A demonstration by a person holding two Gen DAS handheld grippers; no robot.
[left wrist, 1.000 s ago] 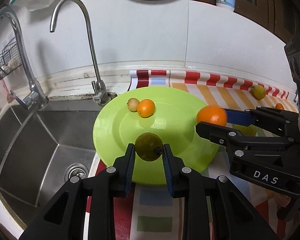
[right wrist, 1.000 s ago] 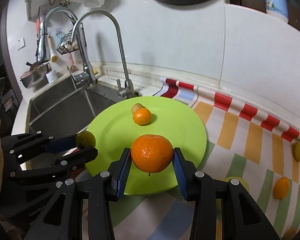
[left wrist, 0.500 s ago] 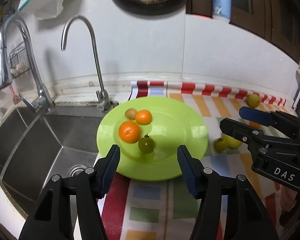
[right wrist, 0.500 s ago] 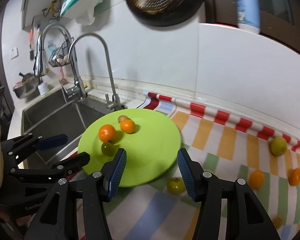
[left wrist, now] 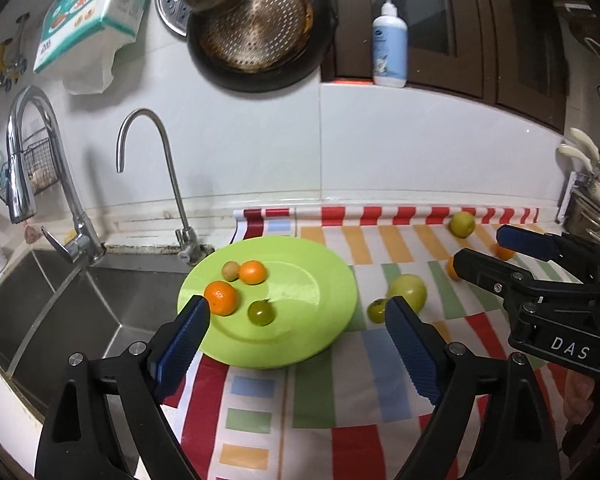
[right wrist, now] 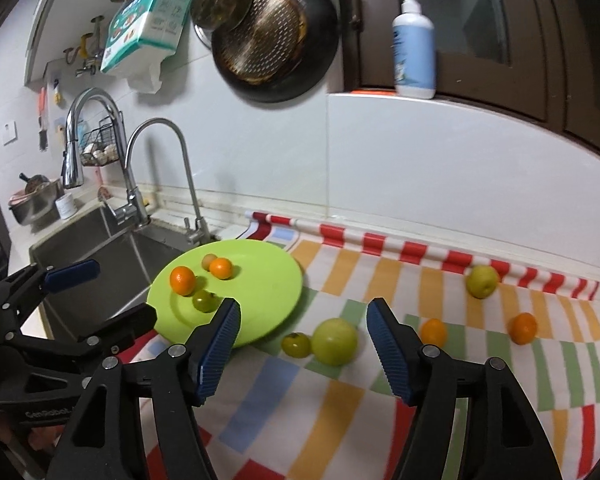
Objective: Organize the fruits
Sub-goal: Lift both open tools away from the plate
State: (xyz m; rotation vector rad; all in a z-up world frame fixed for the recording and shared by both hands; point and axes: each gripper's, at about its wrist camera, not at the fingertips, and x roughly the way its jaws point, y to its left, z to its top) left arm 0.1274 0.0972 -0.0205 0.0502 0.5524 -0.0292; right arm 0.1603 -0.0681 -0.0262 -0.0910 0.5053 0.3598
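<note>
Holding both tools above the striped cloth [right wrist: 332,420], we have nothing between either pair of jaws: the left gripper [left wrist: 296,344] stands wide and is opening further, and the right gripper [right wrist: 302,344] stands about half open and is opening too.

The lime-green plate [left wrist: 320,280] beside the sink [left wrist: 60,312] already carries a mandarin [left wrist: 220,298], a second orange fruit [left wrist: 252,272], a small tan fruit [left wrist: 231,270] touching it, and a dark green tomato [left wrist: 260,312].

Loose fruit lies to the right of the plate. A small green tomato [right wrist: 296,345] and a large green apple [right wrist: 335,342] sit side by side just off the plate's rim, and in the right wrist view they lie almost straight ahead, between the spread fingers. Farther right are two orange fruits [right wrist: 433,332] [right wrist: 522,328] and a yellow-green apple [right wrist: 482,281] near the wall.

We judge the right gripper the nearer one for the apple and tomato; from the left gripper they lie off beyond its right finger. These round fruits have no long axis, so the approach angle matters little.
</note>
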